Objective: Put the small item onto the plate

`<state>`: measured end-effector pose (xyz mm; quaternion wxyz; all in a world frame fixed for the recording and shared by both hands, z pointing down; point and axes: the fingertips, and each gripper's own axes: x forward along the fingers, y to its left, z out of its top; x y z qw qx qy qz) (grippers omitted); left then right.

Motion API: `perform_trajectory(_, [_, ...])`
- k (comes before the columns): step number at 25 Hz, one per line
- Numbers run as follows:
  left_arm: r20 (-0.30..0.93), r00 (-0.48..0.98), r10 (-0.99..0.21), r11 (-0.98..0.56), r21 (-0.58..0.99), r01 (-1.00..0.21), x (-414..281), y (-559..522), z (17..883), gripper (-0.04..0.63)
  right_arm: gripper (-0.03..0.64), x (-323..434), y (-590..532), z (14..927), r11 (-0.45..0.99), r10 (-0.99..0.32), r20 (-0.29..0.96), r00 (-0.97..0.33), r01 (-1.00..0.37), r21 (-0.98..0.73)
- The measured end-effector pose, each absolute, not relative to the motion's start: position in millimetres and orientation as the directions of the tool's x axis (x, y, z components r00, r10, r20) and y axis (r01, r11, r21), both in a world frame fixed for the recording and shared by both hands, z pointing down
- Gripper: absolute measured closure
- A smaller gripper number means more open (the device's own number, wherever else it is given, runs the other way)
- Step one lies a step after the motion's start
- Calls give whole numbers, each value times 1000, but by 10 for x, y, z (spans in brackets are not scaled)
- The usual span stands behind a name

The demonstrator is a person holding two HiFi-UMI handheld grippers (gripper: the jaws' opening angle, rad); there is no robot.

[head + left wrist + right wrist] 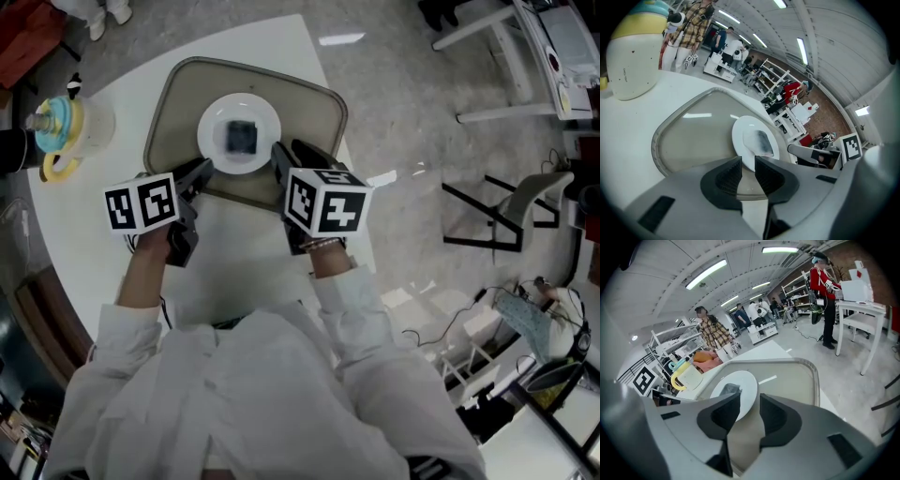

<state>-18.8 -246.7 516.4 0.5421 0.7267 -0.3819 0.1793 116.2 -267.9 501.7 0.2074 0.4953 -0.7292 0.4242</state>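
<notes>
A small dark item (pixel 242 137) lies in the middle of a white plate (pixel 214 150), which stands on a grey-brown tray (pixel 178 103). Both grippers hover at the tray's near edge, close to the plate. My left gripper (pixel 199 172) is at the plate's near left, its jaws a little apart with nothing between them. My right gripper (pixel 292 150) is at the plate's near right, open and empty. The left gripper view shows the item (pixel 761 142) on the plate (pixel 740 140) just past my left gripper (pixel 748 171). Beyond my right gripper (pixel 750 408) the item (pixel 727 391) rests on the plate (pixel 745 385).
A cream jug with a yellow handle (pixel 61 127) stands on the round white table (pixel 281 56) left of the tray. The table's right edge runs close beside the tray. Chairs, desks and cables lie on the floor to the right. People stand far off in the room.
</notes>
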Motion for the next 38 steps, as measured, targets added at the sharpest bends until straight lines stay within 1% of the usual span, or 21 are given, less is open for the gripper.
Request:
perform_trajectory(6, [641, 668, -377, -202, 647, -735, -246, -2350, 4875, 522, 500, 1043, -2524, 4752, 168, -592, 679, -434, -890, -423])
perform_trajectory(10, [627, 674, -390, -278, 618, -736, -338, -2176, 4684, 523, 502, 885, -2321, 4503, 196, -632, 635, -445, -884, -425])
perform_trajectory(14, [573, 687, -446, -333, 606, -722, -487, -2009, 4431, 526, 520, 698, -2117, 4260, 240, -692, 563, -452, -879, -412])
perform_trajectory(17, [563, 668, -487, -366, 563, -741, -664, -1863, 4278, 545, 564, 568, -1933, 4130, 250, -715, 539, -446, -882, -399])
perform_trajectory(20, [555, 656, -511, -395, 526, -753, -844, -1689, 4158, 557, 572, 380, -1718, 4015, 272, -719, 521, -460, -876, -398])
perform_trajectory(23, [543, 631, -554, -437, 455, -776, -1026, -1527, 4027, 561, 580, 182, -1514, 3873, 305, -729, 498, -470, -874, -379])
perform_trajectory(26, [510, 632, -583, -485, 406, -775, -1185, -1340, 3844, 568, 589, -38, -1310, 3738, 334, -738, 474, -481, -870, -363])
perform_trajectory(32, [442, 698, -563, -600, 362, -713, -1405, -865, 3592, 584, 600, -498, -874, 3500, 361, -759, 414, -502, -854, -374])
perform_trajectory(35, [422, 723, -548, -640, 344, -686, -1485, -626, 3504, 584, 601, -684, -652, 3427, 380, -762, 408, -502, -858, -346])
perform_trajectory(38, [412, 728, -548, -646, 344, -681, -1574, -444, 3465, 584, 601, -801, -439, 3403, 380, -764, 419, -490, -867, -322])
